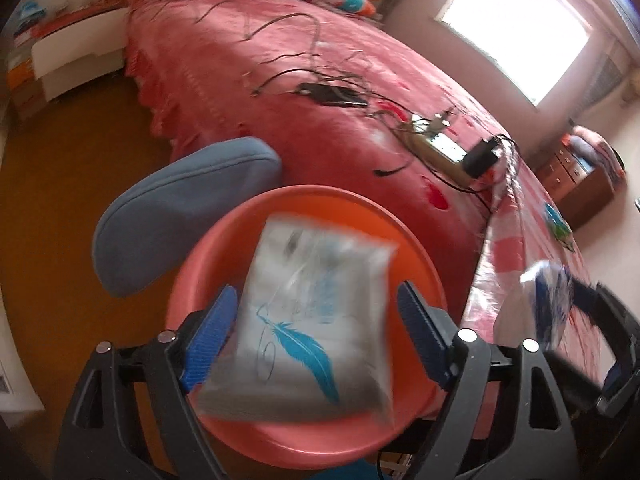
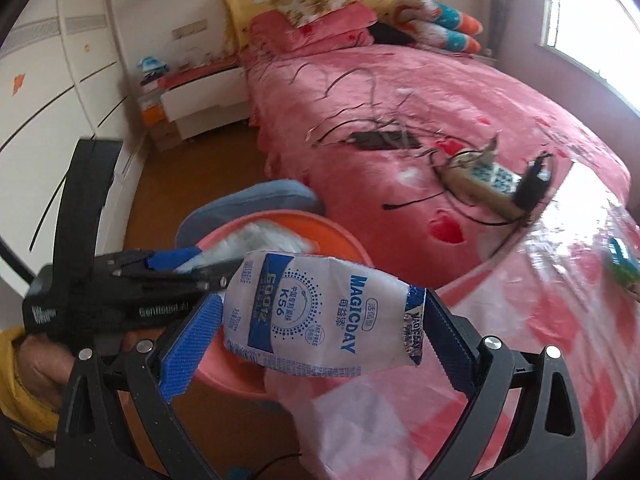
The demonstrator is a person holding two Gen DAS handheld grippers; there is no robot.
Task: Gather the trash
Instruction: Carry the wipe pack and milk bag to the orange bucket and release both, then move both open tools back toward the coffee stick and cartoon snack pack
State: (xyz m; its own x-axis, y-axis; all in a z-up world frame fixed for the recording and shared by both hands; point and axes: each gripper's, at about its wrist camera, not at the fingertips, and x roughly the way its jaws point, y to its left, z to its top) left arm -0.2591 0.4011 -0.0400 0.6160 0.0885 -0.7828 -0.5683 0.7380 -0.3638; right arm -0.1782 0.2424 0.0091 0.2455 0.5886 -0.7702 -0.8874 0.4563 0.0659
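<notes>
An orange basin (image 1: 224,248) stands beside the bed. Above it, a clear tissue pack with a blue feather print (image 1: 316,312) lies blurred between the fingers of my left gripper (image 1: 316,290). The left pad touches its edge and the right pad stands a little apart, so the jaws are open. My right gripper (image 2: 322,298) is shut on a white MAGICDAY pouch (image 2: 320,312), held over the bed's edge near the basin (image 2: 344,240). The left wrist view shows that pouch (image 1: 548,300) at the far right. A green-blue wrapper (image 1: 558,222) lies on the bed.
A blue cushion (image 1: 180,216) sits behind the basin. On the pink bed (image 1: 280,80) lie a power strip (image 1: 440,148), tangled cables and a black device (image 1: 332,94). White wardrobe doors (image 2: 60,80) line the left wall, and the floor (image 1: 72,200) is brown wood.
</notes>
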